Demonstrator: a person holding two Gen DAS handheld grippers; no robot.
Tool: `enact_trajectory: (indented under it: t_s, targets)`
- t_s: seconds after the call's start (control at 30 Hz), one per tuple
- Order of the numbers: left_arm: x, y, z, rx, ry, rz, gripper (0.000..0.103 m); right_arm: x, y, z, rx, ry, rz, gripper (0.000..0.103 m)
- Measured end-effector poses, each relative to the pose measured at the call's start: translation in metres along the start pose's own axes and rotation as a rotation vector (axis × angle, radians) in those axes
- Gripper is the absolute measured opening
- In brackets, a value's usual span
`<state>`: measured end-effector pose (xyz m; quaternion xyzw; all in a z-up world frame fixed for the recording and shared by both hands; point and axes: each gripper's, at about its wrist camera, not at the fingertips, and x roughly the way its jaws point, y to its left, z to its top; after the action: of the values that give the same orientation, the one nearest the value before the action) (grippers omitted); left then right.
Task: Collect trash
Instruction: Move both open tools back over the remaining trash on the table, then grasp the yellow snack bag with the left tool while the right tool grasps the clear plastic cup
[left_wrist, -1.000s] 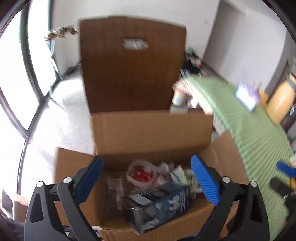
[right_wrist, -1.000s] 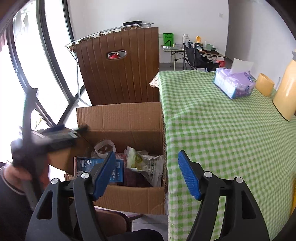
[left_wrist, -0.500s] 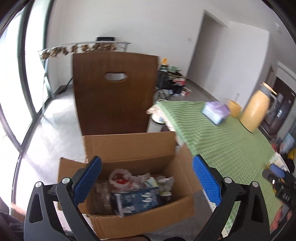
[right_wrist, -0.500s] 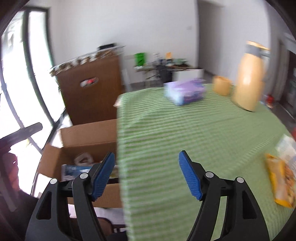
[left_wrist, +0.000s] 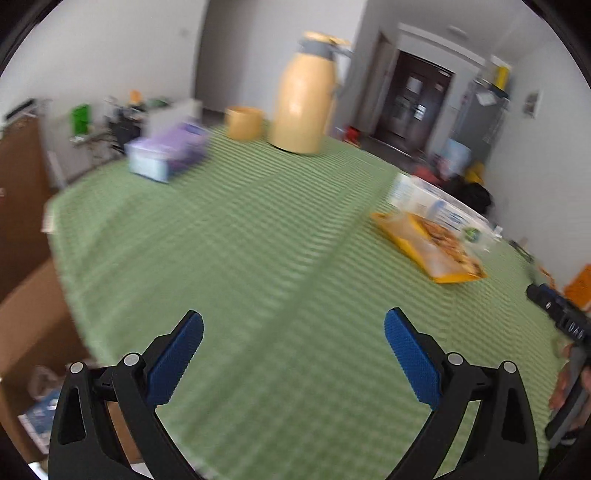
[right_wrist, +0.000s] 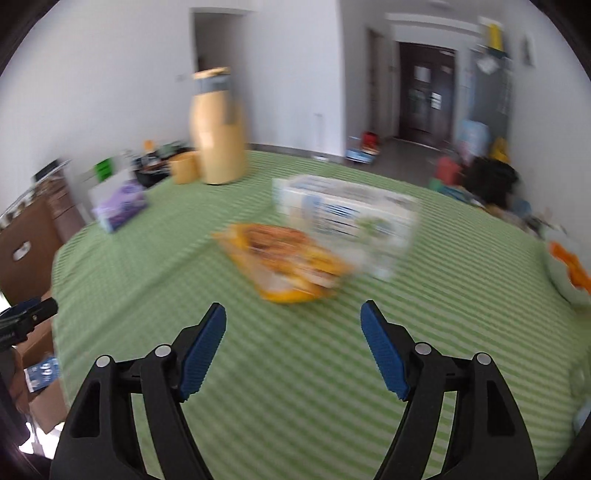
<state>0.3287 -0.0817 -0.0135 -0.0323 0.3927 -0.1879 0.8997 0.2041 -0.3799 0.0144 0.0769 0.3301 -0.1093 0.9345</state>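
green checked counter (right_wrist: 147, 295) under both my grippers; right gripper (right_wrist: 293, 347) and left gripper (left_wrist: 293, 354) gape empty, yellow snack bag (right_wrist: 284, 262) at 12 o'clock, white carton (right_wrist: 347, 221) just behind.

The left claw (left_wrist: 293, 332) is hovering with its blue pads wide apart and nothing between them, over the green checked worktop (left_wrist: 258, 240). Ahead to the right, a yellow snack packet (left_wrist: 432, 247) is lying flat, touching a white and blue carton (left_wrist: 436, 206) behind it. Farther back a tall yellow jug (left_wrist: 304, 96) is standing upright just beside a yellow cup (left_wrist: 243, 122), with a purple tissue pack (left_wrist: 168, 153) to their left. A cardboard box (left_wrist: 33, 332) is sitting below the worktop's left edge.
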Motion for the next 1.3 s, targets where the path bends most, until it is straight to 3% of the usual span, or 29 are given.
enact_trajectory:
  t_s: [0.1,0.33,0.43,0.47,0.57,0.63,0.67,0.73,0.87,0.93,1.07,1.13,1.27,1.3]
  targets:
    - [0.048,-0.054,0.015,-0.006,0.080,-0.132,0.095,-0.003,-0.040,-0.009,0.071,0.005,-0.050,0.073]
    - [0.126,-0.156,0.028,-0.136,0.210,-0.287,0.095,-0.004,-0.091,-0.008,0.120,-0.003,-0.108,0.072]
    - [0.149,-0.190,0.034,-0.085,0.178,-0.274,0.094,-0.004,-0.105,-0.003,0.133,-0.006,-0.121,0.073]
    - [0.158,-0.199,0.035,-0.071,0.184,-0.235,0.094,-0.005,-0.110,-0.003,0.135,-0.009,-0.119,0.072]
    - [0.179,-0.214,0.037,-0.069,0.213,-0.175,0.075,-0.002,-0.119,0.001,0.146,-0.007,-0.119,0.072]
    - [0.189,-0.219,0.036,-0.076,0.218,-0.157,0.036,0.001,-0.121,0.004,0.155,-0.006,-0.111,0.072]
    - [0.192,-0.222,0.037,-0.060,0.222,-0.156,0.027,0.005,-0.122,0.008,0.162,-0.010,-0.098,0.073]
    - [0.187,-0.223,0.038,-0.054,0.202,-0.165,0.000,0.012,-0.120,0.014,0.164,-0.013,-0.070,0.073]
    - [0.159,-0.222,0.039,-0.009,0.129,-0.168,0.000,0.039,-0.103,0.032,0.144,-0.018,0.017,0.073]
    - [0.139,-0.214,0.041,0.001,0.110,-0.190,0.000,0.057,-0.088,0.043,0.105,-0.043,0.065,0.078]
    - [0.097,-0.186,0.047,0.002,0.056,-0.202,0.000,0.103,-0.067,0.063,0.051,-0.013,0.029,0.079]
    - [0.074,-0.168,0.051,-0.003,0.035,-0.187,0.000,0.127,-0.063,0.071,0.029,0.014,-0.033,0.079]
    - [0.023,-0.128,0.052,0.006,-0.057,-0.121,0.000,0.153,-0.062,0.077,0.026,0.023,-0.076,0.078]
    - [0.009,-0.116,0.052,-0.007,-0.090,-0.093,0.000,0.156,-0.061,0.078,0.028,0.027,-0.074,0.070]
